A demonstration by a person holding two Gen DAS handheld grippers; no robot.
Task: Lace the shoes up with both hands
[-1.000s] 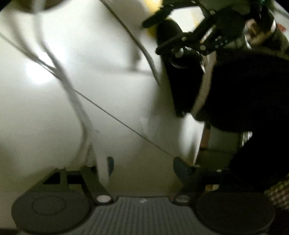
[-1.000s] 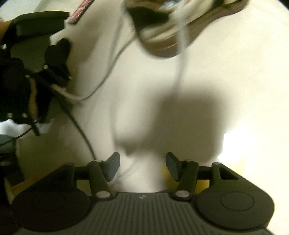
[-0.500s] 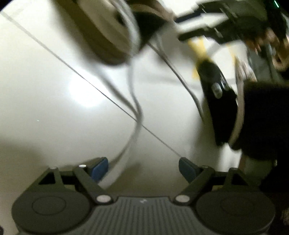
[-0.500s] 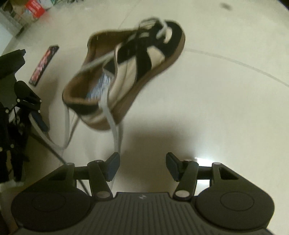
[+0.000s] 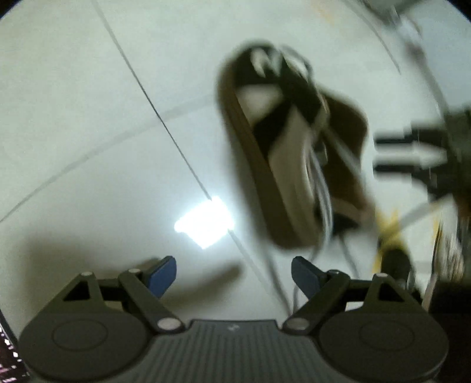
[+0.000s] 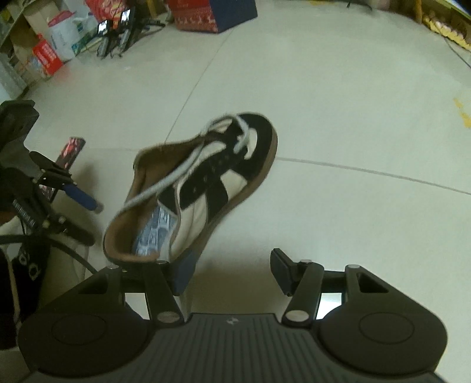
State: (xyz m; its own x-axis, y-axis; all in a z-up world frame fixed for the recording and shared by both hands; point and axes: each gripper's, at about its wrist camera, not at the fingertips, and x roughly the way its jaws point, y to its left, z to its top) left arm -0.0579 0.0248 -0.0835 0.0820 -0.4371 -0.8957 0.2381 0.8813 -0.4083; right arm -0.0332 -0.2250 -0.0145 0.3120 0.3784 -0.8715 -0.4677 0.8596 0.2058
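A black and cream shoe (image 6: 206, 182) with a brown sole lies tilted on the pale floor, toe pointing away. Its white lace (image 6: 176, 176) runs loose from the toe eyelets back over the heel opening. My right gripper (image 6: 232, 269) is open just behind the heel, with nothing between its fingers. The left view is blurred: the shoe (image 5: 291, 153) is ahead and to the right, and lace ends (image 5: 321, 206) dangle from it. My left gripper (image 5: 234, 275) is open and holds nothing. In the right view, the left gripper (image 6: 73, 194) sits left of the shoe.
Cardboard boxes and red cartons (image 6: 47, 56) line the far left, and a red and blue box (image 6: 212, 11) stands at the back. A dark flat phone-like object (image 6: 72, 150) lies on the floor. A black cable (image 6: 59, 247) curves at the lower left. Bare tiled floor (image 6: 353, 117) stretches right.
Both cameras have swung and drawn back, so the whole shoe now shows ahead of each gripper. The lace that trailed by the left gripper's finger earlier is no longer there.
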